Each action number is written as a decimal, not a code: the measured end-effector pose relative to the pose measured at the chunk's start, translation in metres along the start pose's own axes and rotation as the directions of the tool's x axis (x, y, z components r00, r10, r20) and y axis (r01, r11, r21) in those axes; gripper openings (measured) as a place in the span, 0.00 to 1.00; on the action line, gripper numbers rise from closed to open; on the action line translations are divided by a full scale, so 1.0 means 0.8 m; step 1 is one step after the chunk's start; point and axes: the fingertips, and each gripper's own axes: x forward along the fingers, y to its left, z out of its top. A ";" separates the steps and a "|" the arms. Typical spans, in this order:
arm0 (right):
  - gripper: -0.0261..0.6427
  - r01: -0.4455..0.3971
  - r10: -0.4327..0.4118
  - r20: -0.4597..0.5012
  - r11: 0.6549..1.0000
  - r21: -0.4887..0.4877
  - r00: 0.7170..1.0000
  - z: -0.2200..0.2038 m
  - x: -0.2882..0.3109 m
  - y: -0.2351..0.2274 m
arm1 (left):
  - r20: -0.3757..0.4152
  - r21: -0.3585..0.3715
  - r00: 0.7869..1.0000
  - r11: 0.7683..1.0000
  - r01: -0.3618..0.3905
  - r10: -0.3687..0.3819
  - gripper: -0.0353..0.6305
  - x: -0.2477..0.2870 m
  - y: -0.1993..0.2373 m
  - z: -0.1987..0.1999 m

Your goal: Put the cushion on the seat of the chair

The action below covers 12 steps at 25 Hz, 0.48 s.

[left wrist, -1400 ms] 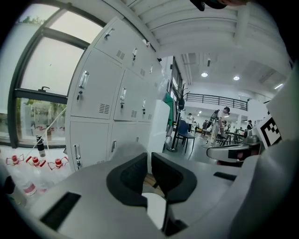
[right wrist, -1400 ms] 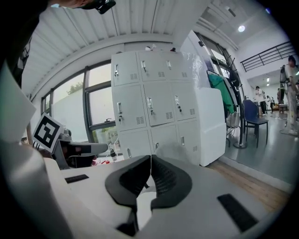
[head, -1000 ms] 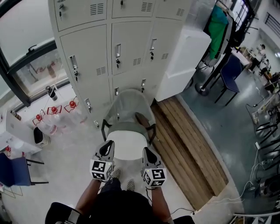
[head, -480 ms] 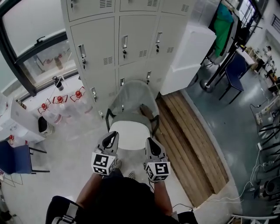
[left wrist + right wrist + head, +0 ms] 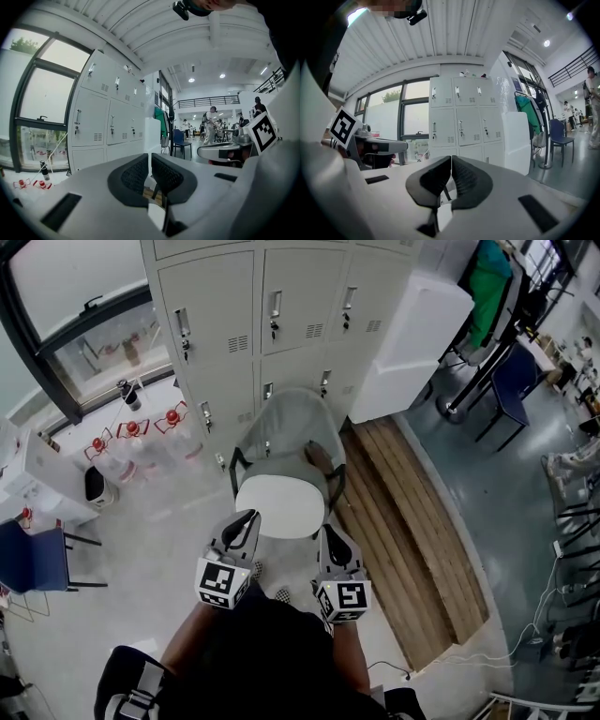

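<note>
Both left tongs and right tongs pinched shut, empty; rounded white cushion over chair.

I stand in a large open workshop hall. A bank of pale grey metal lockers lines the wall beside a tall dark-framed window. Slatted wooden boards lie on the polished grey concrete floor. Under a ribbed white ceiling, a railed upper gallery overlooks several people standing in the distance.

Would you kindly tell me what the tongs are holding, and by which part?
Nothing: the left tongs and the right tongs are shut and empty; the cushion lies on the chair.
</note>
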 end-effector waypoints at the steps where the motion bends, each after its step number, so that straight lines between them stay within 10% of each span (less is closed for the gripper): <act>1: 0.08 0.000 0.000 -0.001 1.000 0.001 1.000 -0.002 -0.001 0.000 | -0.001 -0.001 1.000 1.000 0.003 -0.003 0.11 -0.001 -0.002 -0.001; 12: 0.08 0.013 -0.013 -0.001 1.000 -0.008 1.000 -0.008 -0.015 -0.005 | -0.009 -0.004 1.000 1.000 0.022 -0.022 0.11 -0.013 -0.022 -0.013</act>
